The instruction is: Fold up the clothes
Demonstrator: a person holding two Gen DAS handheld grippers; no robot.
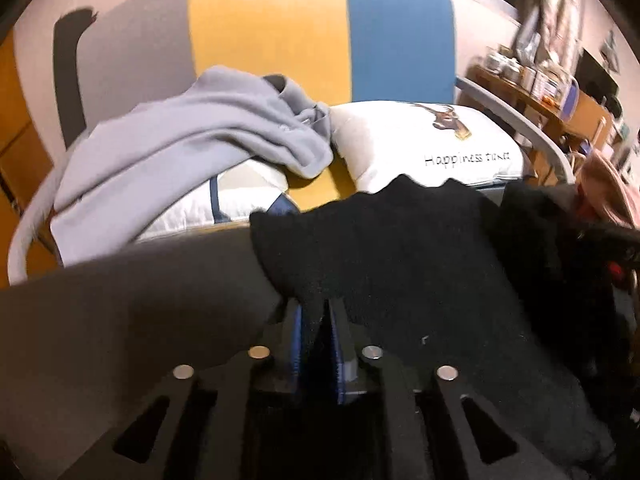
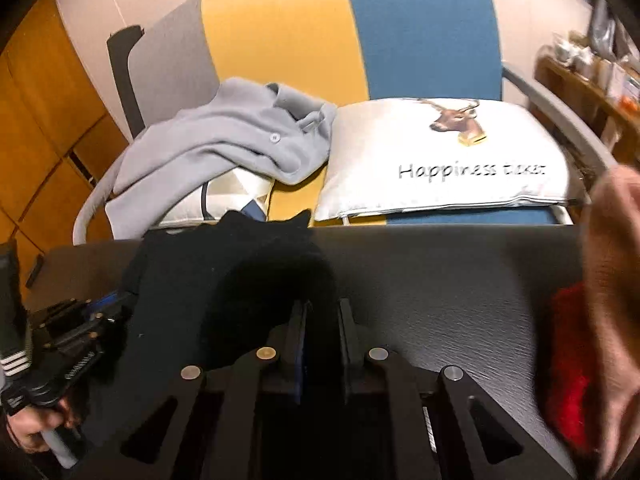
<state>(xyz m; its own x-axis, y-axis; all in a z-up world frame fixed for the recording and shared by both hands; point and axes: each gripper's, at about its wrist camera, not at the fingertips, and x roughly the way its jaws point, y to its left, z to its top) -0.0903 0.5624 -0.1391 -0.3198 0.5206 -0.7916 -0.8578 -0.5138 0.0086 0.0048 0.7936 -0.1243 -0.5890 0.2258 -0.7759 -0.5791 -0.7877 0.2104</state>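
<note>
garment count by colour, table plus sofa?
Black: 1, soft black knit garment on the dark table
Grey: 1, light grey buttoned garment on the sofa
Pink: 1, fuzzy pink garment
Red: 1, fluffy red garment
Total: 4

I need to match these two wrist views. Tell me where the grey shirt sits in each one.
Left wrist: grey shirt left of centre, draped over a cushion on the chair.
Right wrist: grey shirt upper left, on the same cushion.
Shared landmark: the deer pillow, directly right of the shirt in both.

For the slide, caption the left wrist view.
Left gripper fingers pinch the black garment on the dark table.
</note>
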